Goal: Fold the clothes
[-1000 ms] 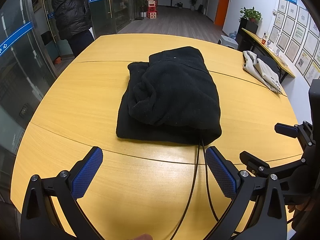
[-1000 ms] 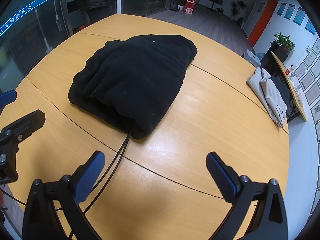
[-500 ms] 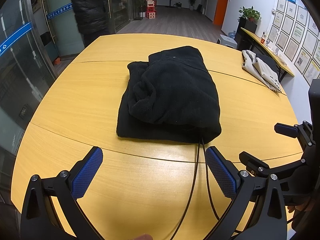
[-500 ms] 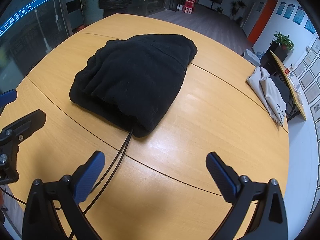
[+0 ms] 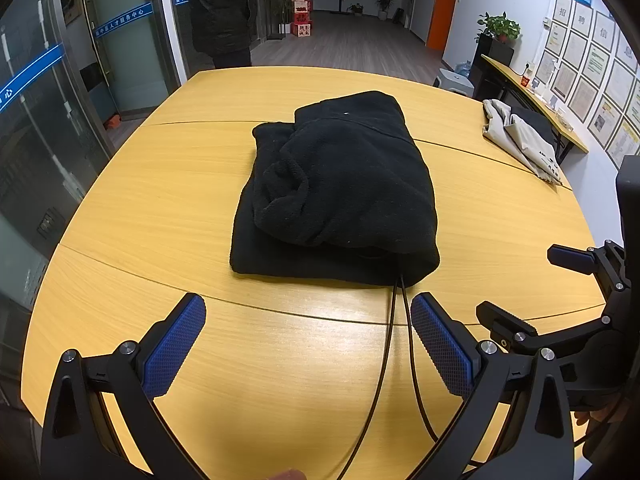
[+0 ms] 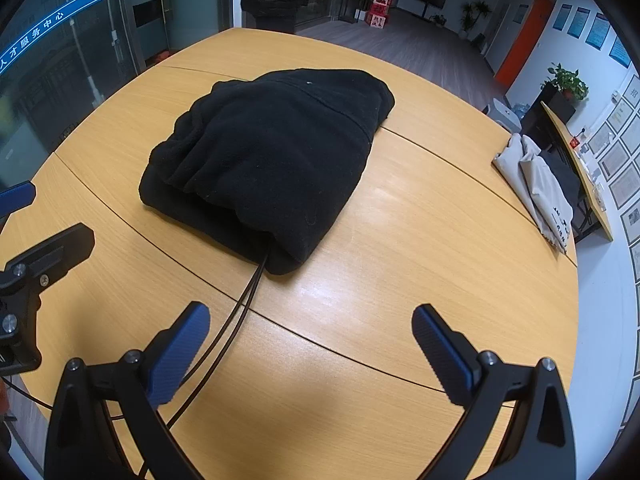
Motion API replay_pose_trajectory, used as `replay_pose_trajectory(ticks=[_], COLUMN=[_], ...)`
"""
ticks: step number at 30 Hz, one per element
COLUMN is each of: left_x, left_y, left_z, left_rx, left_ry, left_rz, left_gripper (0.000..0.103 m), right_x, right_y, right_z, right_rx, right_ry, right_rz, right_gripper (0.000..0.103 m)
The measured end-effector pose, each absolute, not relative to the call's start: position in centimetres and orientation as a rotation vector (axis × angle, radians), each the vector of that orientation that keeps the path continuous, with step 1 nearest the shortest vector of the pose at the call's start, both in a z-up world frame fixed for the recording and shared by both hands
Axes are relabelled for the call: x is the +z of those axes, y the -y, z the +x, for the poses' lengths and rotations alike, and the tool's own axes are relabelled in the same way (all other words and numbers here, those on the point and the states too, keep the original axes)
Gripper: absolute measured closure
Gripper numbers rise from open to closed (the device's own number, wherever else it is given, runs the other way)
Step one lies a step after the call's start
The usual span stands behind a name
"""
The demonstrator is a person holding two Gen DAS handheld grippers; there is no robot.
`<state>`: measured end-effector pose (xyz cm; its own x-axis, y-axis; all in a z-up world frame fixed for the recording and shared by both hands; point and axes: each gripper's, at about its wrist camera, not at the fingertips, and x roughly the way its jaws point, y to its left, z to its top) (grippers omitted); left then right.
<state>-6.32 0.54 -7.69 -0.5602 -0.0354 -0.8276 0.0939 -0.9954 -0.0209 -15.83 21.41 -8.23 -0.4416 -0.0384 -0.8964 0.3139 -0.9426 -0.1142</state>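
Note:
A black fleece garment [image 5: 340, 188] lies folded in a thick bundle on the middle of the yellow wooden table [image 5: 160, 184]; the right wrist view shows the same garment [image 6: 272, 156] left of centre. My left gripper [image 5: 308, 336] is open, hovering over bare table a short way in front of the bundle's near edge. Just as wide open and empty is my right gripper [image 6: 310, 340], which hangs near the bundle's right front corner. Two thin black cables [image 5: 396, 320] run from under the garment toward me.
A folded beige garment [image 5: 520, 140] lies at the table's far right edge. A person in a dark jacket [image 5: 224, 8] stands beyond the far edge by glass doors. A side desk [image 5: 532, 96] lines the right wall.
Both grippers and the black garment stay as they were. The person in the background has walked to the right behind the table.

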Motion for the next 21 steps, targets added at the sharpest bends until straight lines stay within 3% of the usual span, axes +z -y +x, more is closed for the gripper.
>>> replay_pose_trajectory(ticks=[21], left_x=[-7.09], left_y=[-0.56], left_z=[-5.92], left_rx=[-2.738], left_ry=[-0.107], left_rz=[1.371], left_gripper=[0.0], right_x=[-8.35], right_y=[-21.4], right_z=[-15.74], right_rx=[-2.464], right_ry=[-0.405], right_rz=[1.523], right_gripper=[0.0])
